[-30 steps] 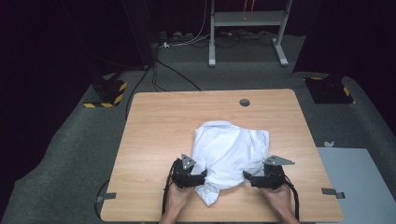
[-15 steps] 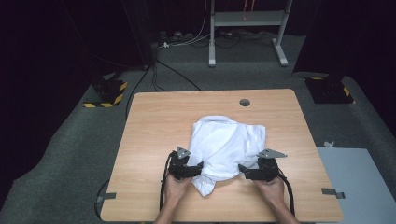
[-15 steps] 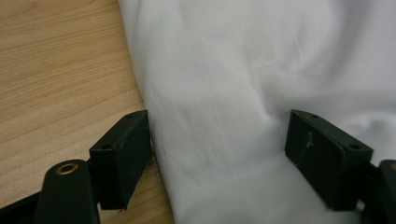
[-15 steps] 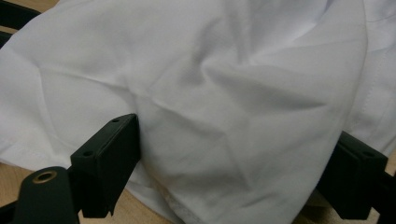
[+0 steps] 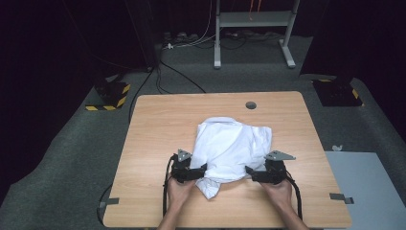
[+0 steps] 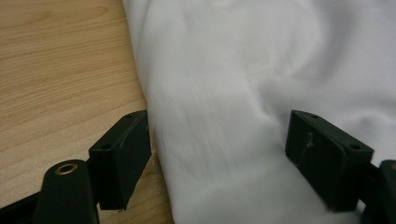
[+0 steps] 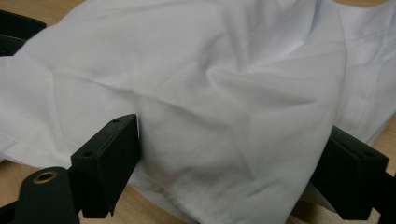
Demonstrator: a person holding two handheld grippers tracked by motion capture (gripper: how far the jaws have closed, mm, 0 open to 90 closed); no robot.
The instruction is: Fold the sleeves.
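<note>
At the near edge of the wooden worktop (image 5: 158, 120), both hands are in, one on either side of a crumpled white cloth (image 5: 232, 148) that sits heaped a little toward the person's side of the middle. The left tongs (image 5: 195, 172) come at the cloth from its left flank, the right tongs (image 5: 253, 173) from its right flank, and the two point in toward each other with the bundle between them. Each carries a grey three-cornered plate on top, and black cables trail back from both toward the person's forearms. From the left gripper view, the jaws stand wide apart, one black pad low at the left right along the cloth's edge where it meets bare wood, the other at the right with white fabric (image 6: 243, 93) lying between and above them; the pads are not pressing together on it, so these tongs are open around the cloth. From the right gripper view, it is much the same picture: jaws spread wide, a thick fold of the cloth (image 7: 210, 93) billowing between and over them, a hemmed edge hanging low toward the wood, and no pinch to be seen, so these are open too. A loose tail of the cloth droops toward the near edge between the two hands. Farther back on the worktop is a small round grommet hole (image 5: 250, 105).
</note>
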